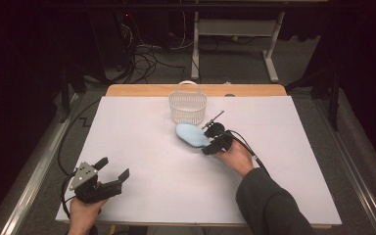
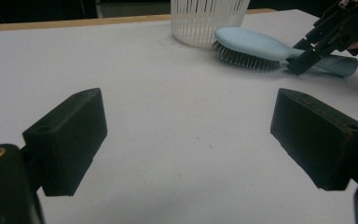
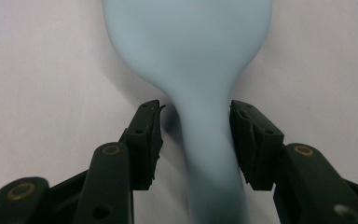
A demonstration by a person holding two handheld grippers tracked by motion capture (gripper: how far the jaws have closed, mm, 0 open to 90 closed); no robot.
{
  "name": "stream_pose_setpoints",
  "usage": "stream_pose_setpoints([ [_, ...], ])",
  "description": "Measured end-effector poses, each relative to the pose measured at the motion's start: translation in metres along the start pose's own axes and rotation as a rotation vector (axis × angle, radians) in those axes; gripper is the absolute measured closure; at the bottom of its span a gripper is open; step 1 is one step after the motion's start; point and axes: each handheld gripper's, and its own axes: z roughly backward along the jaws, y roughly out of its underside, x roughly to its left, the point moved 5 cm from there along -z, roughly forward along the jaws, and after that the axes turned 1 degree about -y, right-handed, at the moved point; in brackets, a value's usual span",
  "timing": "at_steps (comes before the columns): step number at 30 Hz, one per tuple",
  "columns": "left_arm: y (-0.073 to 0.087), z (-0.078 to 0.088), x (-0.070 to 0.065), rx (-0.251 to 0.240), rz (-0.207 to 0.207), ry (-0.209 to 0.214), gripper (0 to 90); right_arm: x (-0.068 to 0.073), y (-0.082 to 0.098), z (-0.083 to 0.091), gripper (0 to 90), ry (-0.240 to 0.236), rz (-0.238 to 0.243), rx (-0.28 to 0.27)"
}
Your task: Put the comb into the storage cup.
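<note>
Near the far edge of the desk [image 1: 127, 127], just before the white basket [image 1: 187, 106], the blue hairbrush [image 1: 192, 134] lies unlifted, my right hand-held gripper [image 3: 196, 140] straddling its handle without pinching yet, my left hand-held gripper [image 1: 111, 171] spread idle, so basketing remains.
</note>
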Motion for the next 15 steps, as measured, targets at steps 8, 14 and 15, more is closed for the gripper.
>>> stream_pose_setpoints([
  [8, 0.0001, -0.0001, -0.0003, 0.002, -0.002, 0.000, 9.9, 0.0010, -0.0047, -0.0025, 57.7, 0.024, 0.014, -0.002],
  [14, -0.0001, -0.0002, 0.0000, 0.000, -0.001, 0.000, 9.9, 0.0030, -0.0078, -0.0041, 60.8, 0.039, 0.029, -0.005],
  [15, -0.0001, -0.0001, 0.0000, 0.001, -0.003, 0.000, 9.9, 0.0036, -0.0075, -0.0040, 61.1, 0.038, 0.027, -0.002],
])
